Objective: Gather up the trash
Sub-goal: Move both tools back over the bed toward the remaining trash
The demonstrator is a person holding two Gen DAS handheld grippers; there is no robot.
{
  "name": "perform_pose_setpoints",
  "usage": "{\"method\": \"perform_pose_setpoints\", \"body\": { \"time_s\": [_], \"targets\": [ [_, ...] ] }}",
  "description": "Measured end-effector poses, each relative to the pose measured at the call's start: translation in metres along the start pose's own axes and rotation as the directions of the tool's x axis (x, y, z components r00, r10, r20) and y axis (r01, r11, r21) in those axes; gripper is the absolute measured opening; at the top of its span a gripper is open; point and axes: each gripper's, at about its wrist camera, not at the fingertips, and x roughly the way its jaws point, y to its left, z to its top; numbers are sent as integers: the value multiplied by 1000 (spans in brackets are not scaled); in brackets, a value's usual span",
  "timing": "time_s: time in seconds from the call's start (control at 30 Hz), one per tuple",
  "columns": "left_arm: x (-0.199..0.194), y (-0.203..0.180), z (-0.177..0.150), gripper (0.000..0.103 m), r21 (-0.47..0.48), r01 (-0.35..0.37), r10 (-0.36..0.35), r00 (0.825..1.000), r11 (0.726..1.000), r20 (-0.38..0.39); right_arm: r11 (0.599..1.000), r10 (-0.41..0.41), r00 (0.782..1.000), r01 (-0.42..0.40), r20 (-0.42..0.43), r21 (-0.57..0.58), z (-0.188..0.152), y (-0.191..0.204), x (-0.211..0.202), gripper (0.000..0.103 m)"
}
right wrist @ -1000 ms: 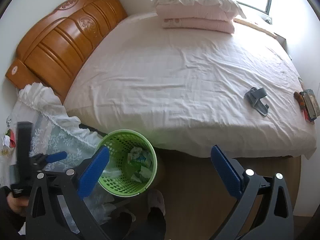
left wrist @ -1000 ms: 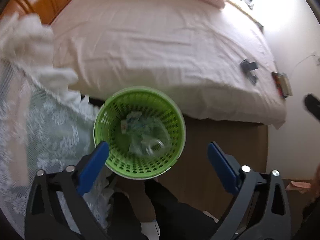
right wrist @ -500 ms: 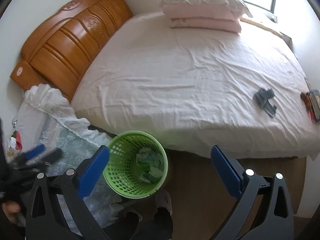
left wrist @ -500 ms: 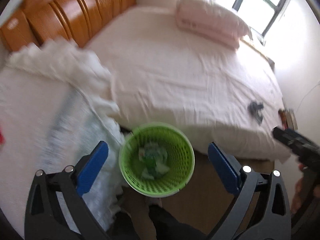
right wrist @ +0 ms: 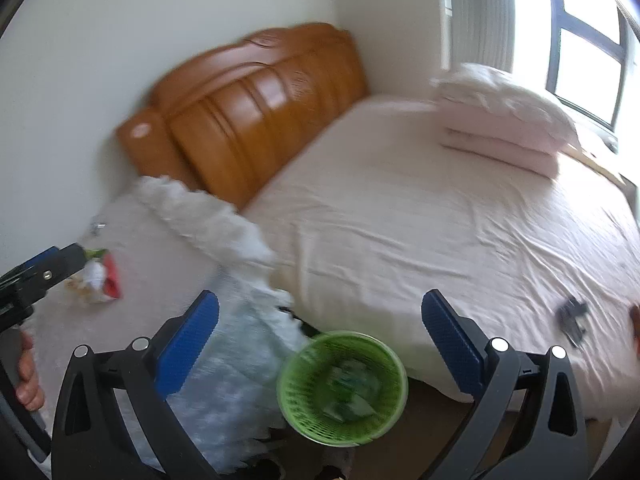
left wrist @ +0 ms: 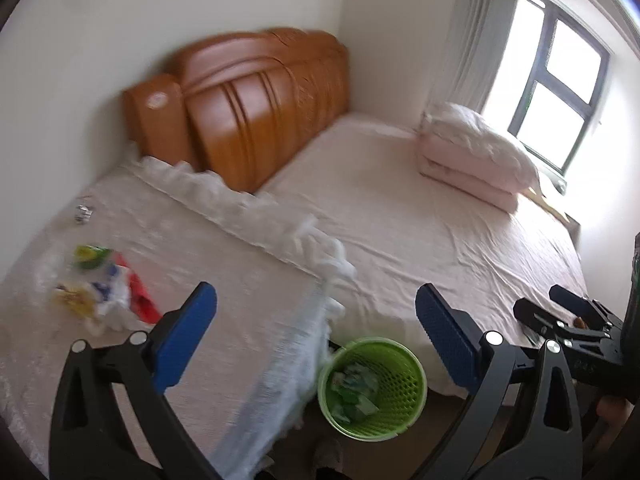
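1. Your left gripper [left wrist: 316, 336] and right gripper [right wrist: 320, 338] both hang with fingers apart, holding nothing.
2. The wrapper pile [left wrist: 100, 284] lies on the lace-covered table [left wrist: 224, 264], ahead-left of your left gripper, the nearer one.
3. The green basket [left wrist: 372, 388] stands below the table's edge.
4. Blur hides the individual wrappers.

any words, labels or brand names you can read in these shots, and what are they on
None can be read.
Crumpled wrappers on the lace-covered table: colourful print, too blurred.
Trash in the green basket: no legible print.
Round sticker on the headboard: blurred, blank-looking.
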Motion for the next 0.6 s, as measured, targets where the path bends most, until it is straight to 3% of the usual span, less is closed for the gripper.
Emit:
{"method": "perform_pose_setpoints", "body": {
  "time_s": [0.27, 0.6],
  "targets": [
    [-10, 36, 4, 95, -63, -22, 23, 1000, 998, 17, 993, 73, 997, -75, -26, -89, 7, 52, 15, 101],
    [-17, 71, -7, 95, -104, -61, 62, 998, 993, 10, 983, 130, 990, -136, -55, -123, 10, 87, 29, 101]
  ]
}}
